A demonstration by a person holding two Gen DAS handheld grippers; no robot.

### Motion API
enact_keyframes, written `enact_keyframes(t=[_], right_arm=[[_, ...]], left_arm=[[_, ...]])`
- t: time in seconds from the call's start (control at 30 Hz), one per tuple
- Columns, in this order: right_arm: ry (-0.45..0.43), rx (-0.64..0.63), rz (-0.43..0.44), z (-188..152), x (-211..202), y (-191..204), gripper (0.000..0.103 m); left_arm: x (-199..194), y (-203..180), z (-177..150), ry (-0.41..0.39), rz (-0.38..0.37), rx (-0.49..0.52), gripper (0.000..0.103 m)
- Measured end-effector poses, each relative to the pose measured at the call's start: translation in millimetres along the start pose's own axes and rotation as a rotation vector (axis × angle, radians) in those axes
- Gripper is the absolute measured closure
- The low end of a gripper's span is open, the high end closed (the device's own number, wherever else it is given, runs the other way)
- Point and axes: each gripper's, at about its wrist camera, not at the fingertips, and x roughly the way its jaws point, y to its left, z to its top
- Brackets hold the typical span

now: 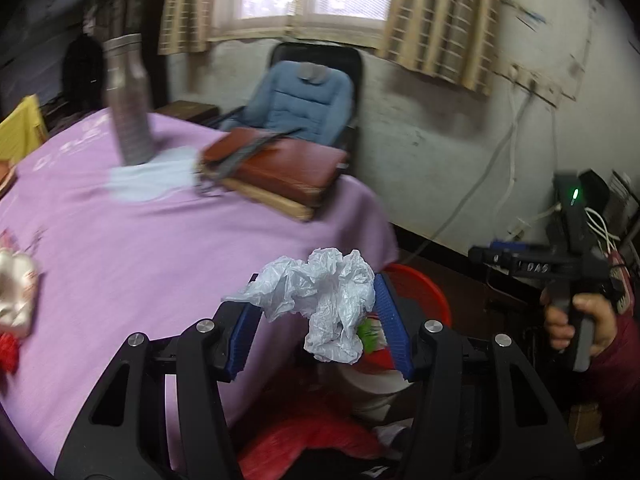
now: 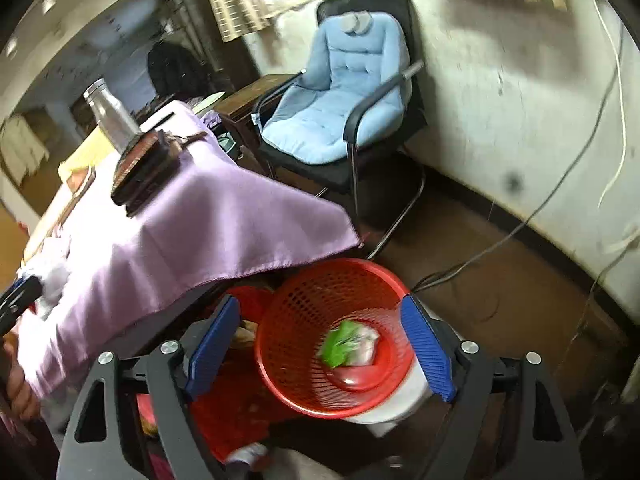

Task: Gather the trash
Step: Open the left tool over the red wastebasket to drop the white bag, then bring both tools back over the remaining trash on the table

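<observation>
A crumpled white plastic bag (image 1: 320, 300) sits pinched between the blue pads of my left gripper (image 1: 316, 320), at the near edge of the purple-covered table (image 1: 160, 240). Behind the bag the rim of a red mesh basket (image 1: 424, 292) shows on the floor. My right gripper (image 2: 320, 320) hangs open right over that basket (image 2: 304, 300), with nothing between its pads. Green and white trash (image 2: 348, 344) lies in the basket's bottom. The left gripper and its bag (image 2: 54, 280) show at the far left edge of the right wrist view.
On the table stand a steel bottle (image 1: 128, 100) and stacked brown books (image 1: 280, 172); a shiny white wrapper (image 1: 16, 292) lies at its left edge. A chair with a blue cushion (image 2: 340, 100) is behind the basket. Cables (image 2: 520, 232) run along the wall. A hand (image 1: 580, 320) grips the right tool.
</observation>
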Motion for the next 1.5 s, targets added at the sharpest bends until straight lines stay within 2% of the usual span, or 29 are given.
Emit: enact_keyframes(t=[0.13, 0.27, 0.47, 0.57, 0.6, 0.67, 0.77, 0.87, 1.03, 1.27, 1.37, 1.5], right_arm=[[-0.015, -0.074, -0.028, 14, -17, -6, 0.017], [-0.055, -0.093, -0.032, 19, -26, -20, 0.017], [-0.146, -0.059, -0.029, 14, -41, -43, 0.017], [-0.133, -0.047, -0.021, 18, -42, -50, 0.016], [-0.147, -0.036, -0.014, 20, -47, -54, 0.016], [-0.163, -0.028, -0.019, 22, -53, -57, 0.016], [-0.19, -0.008, -0.014, 24, -61, -61, 0.016], [-0.186, -0.013, -0.01, 23, -61, -58, 0.015], [-0.153, -0.05, 0.027, 17, -55, -40, 0.015], [-0.148, -0.206, 0.04, -2, -55, 16, 0.011], [-0.135, -0.255, 0.097, -10, -49, 48, 0.011], [-0.168, -0.273, 0.214, -12, -45, 94, 0.01]], left_arm=[[27, -35, 9, 0.039, -0.053, 0.044, 0.048], [54, -66, 17, 0.085, -0.101, 0.08, 0.048], [94, -106, 26, 0.143, -0.164, 0.131, 0.048], [116, -121, 28, 0.174, -0.181, 0.143, 0.046], [121, -124, 28, 0.179, -0.185, 0.147, 0.044], [132, -133, 27, 0.189, -0.162, 0.165, 0.026], [138, -136, 28, 0.187, -0.144, 0.179, 0.022], [131, -131, 28, 0.159, -0.097, 0.182, 0.017], [102, -116, 28, 0.1, -0.06, 0.167, 0.012], [56, -80, 23, 0.015, 0.024, 0.106, 0.008], [32, -53, 19, -0.021, 0.065, 0.048, 0.008], [2, -17, 9, -0.056, 0.138, -0.017, 0.007]])
